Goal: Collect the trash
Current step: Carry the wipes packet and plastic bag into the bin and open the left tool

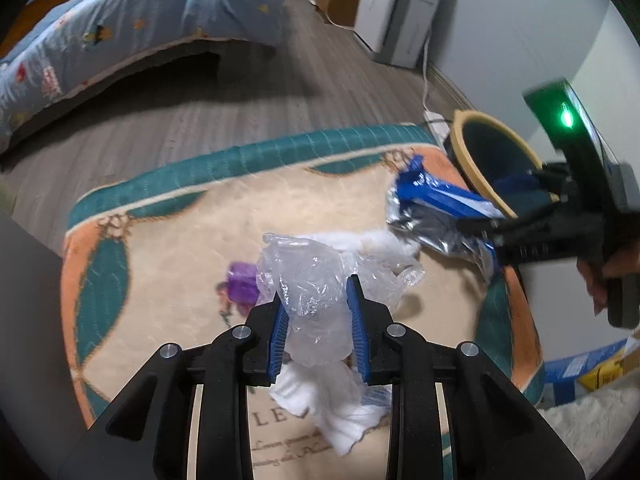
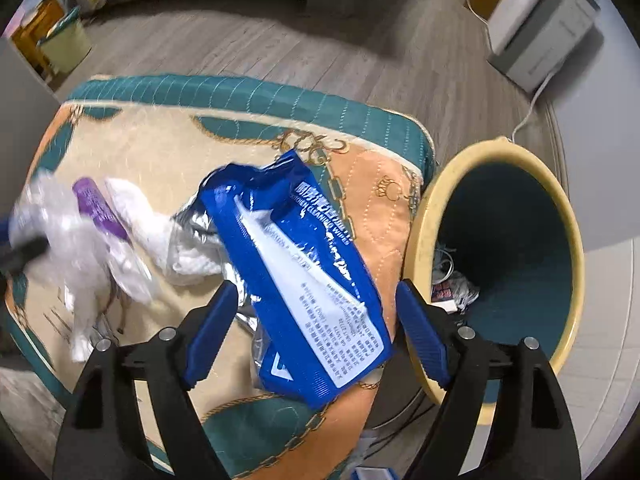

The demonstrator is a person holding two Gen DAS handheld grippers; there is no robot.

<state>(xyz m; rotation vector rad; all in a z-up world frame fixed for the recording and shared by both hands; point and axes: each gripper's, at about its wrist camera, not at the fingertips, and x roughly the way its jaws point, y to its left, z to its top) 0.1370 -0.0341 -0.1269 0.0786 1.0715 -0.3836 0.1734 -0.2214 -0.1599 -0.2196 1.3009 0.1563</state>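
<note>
Right tongs (image 2: 312,336) spread wide, blue wipes packet (image 2: 296,280) between the fingers (contact unclear), long axis toward upper left of frame. Bin (image 2: 416,248) just right of it, lower right. Left tongs (image 1: 318,322) pinch crumpled clear plastic (image 1: 312,280), frame centre, farther from bin.

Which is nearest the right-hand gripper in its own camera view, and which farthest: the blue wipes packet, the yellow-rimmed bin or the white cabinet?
1. Blue wipes packet: between the right gripper's open fingers.
2. Yellow-rimmed bin: just right, beside the mat.
3. White cabinet: far upper right, by the wall.
</note>
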